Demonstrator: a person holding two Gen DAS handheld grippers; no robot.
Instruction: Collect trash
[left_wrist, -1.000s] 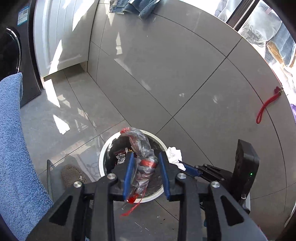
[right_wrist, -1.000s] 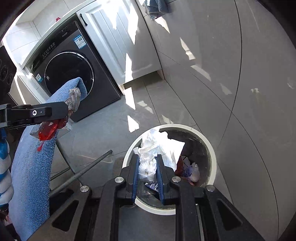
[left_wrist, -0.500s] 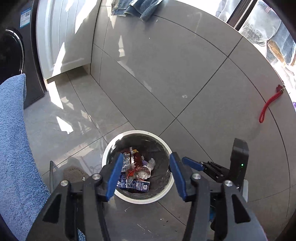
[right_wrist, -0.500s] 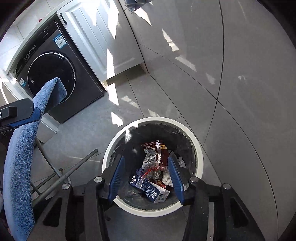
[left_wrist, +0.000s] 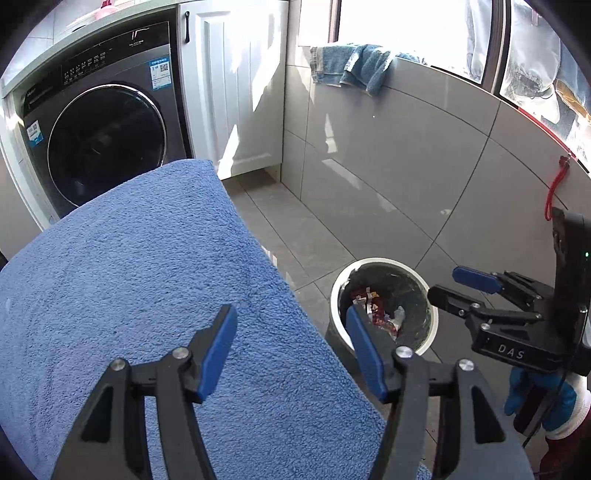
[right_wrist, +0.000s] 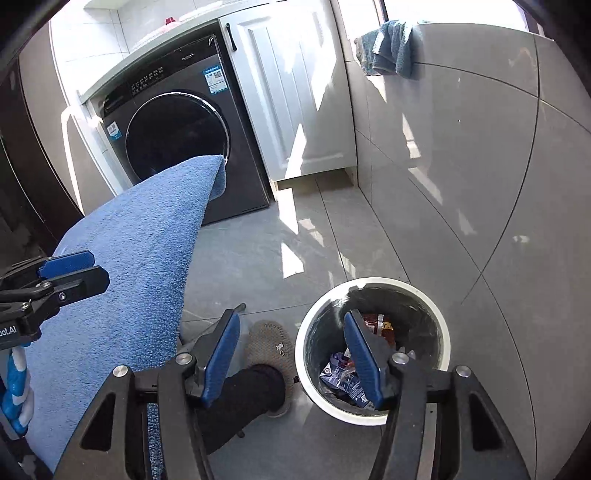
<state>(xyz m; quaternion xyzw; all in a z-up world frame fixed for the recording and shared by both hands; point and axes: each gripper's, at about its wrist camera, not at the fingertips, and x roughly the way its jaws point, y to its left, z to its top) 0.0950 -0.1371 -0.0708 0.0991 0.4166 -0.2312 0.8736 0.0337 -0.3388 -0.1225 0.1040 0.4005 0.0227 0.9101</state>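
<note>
A white round trash bin (left_wrist: 384, 263) stands on the grey tile floor, with red wrappers and crumpled trash (left_wrist: 380, 310) inside. It also shows in the right wrist view (right_wrist: 443, 332), holding a blue carton and wrappers (right_wrist: 341, 376). My left gripper (left_wrist: 291, 347) is open and empty, above the edge of a blue towel (left_wrist: 147, 295), left of the bin. My right gripper (right_wrist: 291, 360) is open and empty, above the bin's left rim. The right gripper shows in the left wrist view (left_wrist: 465, 290), the left gripper in the right wrist view (right_wrist: 72, 271).
A dark washing machine (left_wrist: 107, 133) and a white cabinet (left_wrist: 236, 92) stand at the back. A blue cloth (left_wrist: 351, 66) hangs over the tiled wall. A red cord (left_wrist: 556, 188) hangs at right. A person's foot in a slipper (right_wrist: 271, 347) is beside the bin.
Both grippers have opened wider and pulled back and up from the bin. The plastic bag and the white paper they held a second ago now lie in the bin.
</note>
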